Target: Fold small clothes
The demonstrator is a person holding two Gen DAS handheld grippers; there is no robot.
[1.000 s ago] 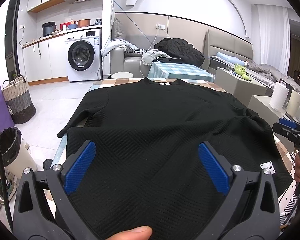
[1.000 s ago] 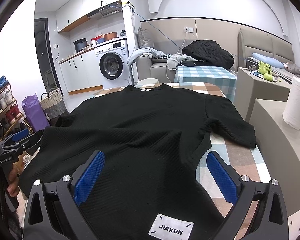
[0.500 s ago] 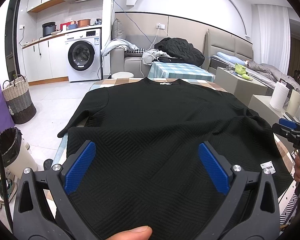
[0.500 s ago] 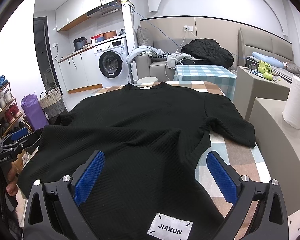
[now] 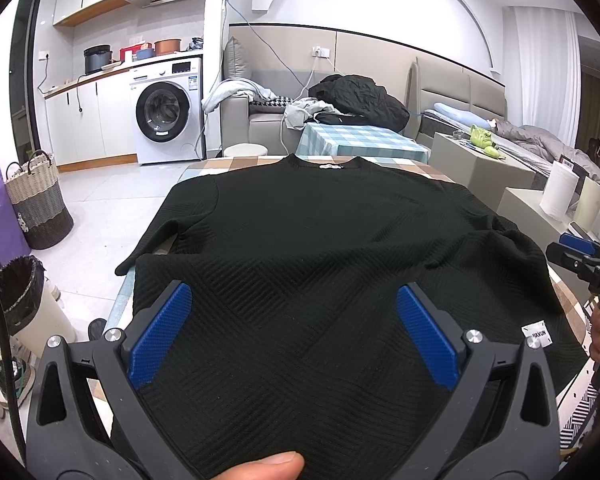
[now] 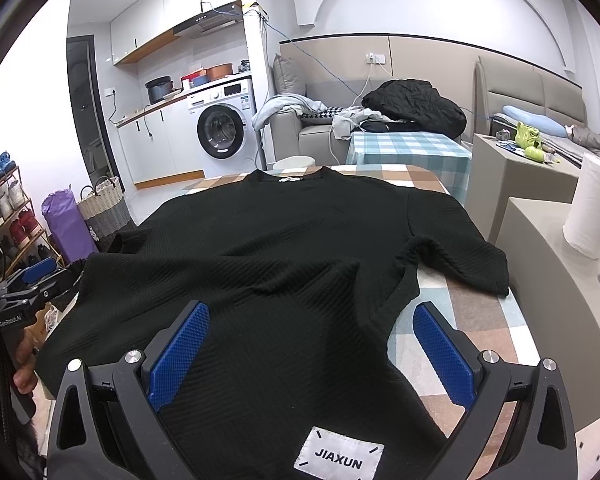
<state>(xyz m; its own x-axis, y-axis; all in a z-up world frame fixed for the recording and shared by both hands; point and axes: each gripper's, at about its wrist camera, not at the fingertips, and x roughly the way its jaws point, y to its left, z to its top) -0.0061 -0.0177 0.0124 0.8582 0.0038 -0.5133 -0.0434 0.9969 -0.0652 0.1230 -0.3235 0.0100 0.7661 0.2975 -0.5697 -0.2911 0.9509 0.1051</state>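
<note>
A black ribbed sweater [image 5: 320,240] lies spread flat on a checked table [image 6: 472,312], collar at the far end, short sleeves out to both sides. In the left wrist view my left gripper [image 5: 296,316] hangs open over the hem's left part, blue pads [image 5: 160,332] wide apart, nothing between them. In the right wrist view my right gripper [image 6: 312,336] stands open over the sweater's [image 6: 284,248] right hem, just behind the white JIAXUN label [image 6: 340,454]. The right gripper [image 5: 580,256] also shows at the left view's right edge. A thumb [image 5: 260,466] shows at the bottom.
Past the table stand a blue-checked small table [image 5: 360,140], a sofa with a black jacket [image 5: 360,96] and a washing machine [image 5: 166,112]. A paper roll [image 6: 592,208] sits on a beige cabinet to the right. A bin [image 5: 24,292] and a basket [image 5: 36,200] stand on the floor to the left.
The right wrist view has shifted slightly, with the label a little higher in frame. The sweater and the left gripper have not moved.
</note>
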